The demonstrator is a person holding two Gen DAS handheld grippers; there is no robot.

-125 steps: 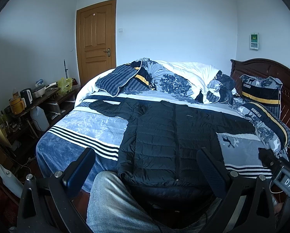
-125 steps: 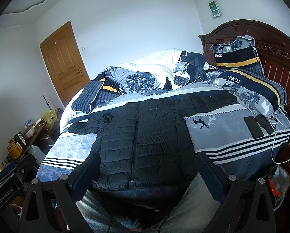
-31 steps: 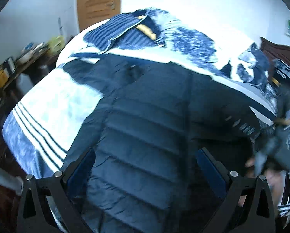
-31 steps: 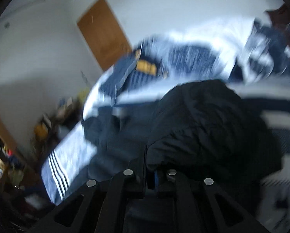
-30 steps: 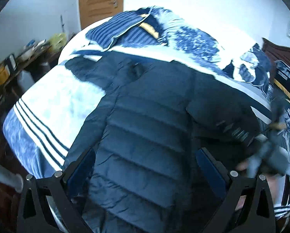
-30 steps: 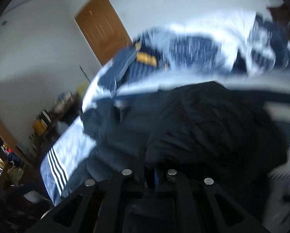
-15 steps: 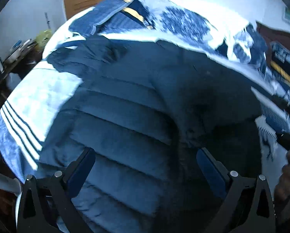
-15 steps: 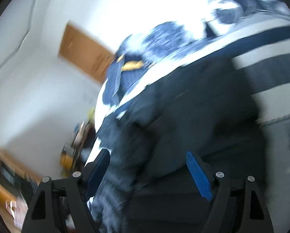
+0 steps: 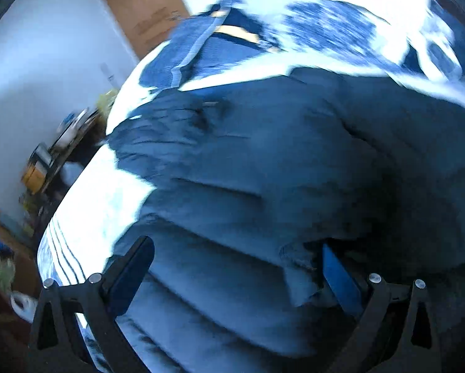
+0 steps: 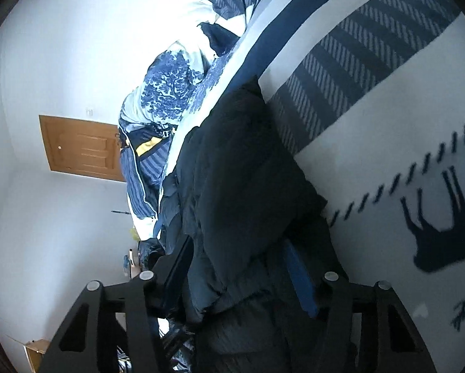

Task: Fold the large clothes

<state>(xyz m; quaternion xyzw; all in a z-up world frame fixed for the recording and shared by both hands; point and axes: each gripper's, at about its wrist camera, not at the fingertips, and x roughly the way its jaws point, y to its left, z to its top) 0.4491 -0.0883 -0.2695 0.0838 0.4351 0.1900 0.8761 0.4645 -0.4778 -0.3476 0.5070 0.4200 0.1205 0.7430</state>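
A dark quilted puffer jacket (image 9: pixel 263 161) lies spread on the bed (image 9: pixel 104 192). Its right sleeve is folded across the body. My left gripper (image 9: pixel 232 267) is open, low over the jacket's lower part, with a fold of fabric lying against its right finger (image 9: pixel 338 273). In the right wrist view, which is rolled sideways, the jacket (image 10: pixel 248 180) bulges between the fingers of my right gripper (image 10: pixel 238 267). That gripper is open and straddles the jacket's folded right edge beside the deer-print sheet (image 10: pixel 403 143).
Crumpled blue and white bedding and pillows (image 9: pixel 263 31) are piled at the far side of the bed. A wooden door (image 9: pixel 142 6) is behind them. A cluttered side table (image 9: pixel 55 152) stands left of the bed.
The right gripper let go of the sleeve, opened, rolled sideways and dropped onto the jacket's right edge. The left gripper moved closer and lower over the jacket.
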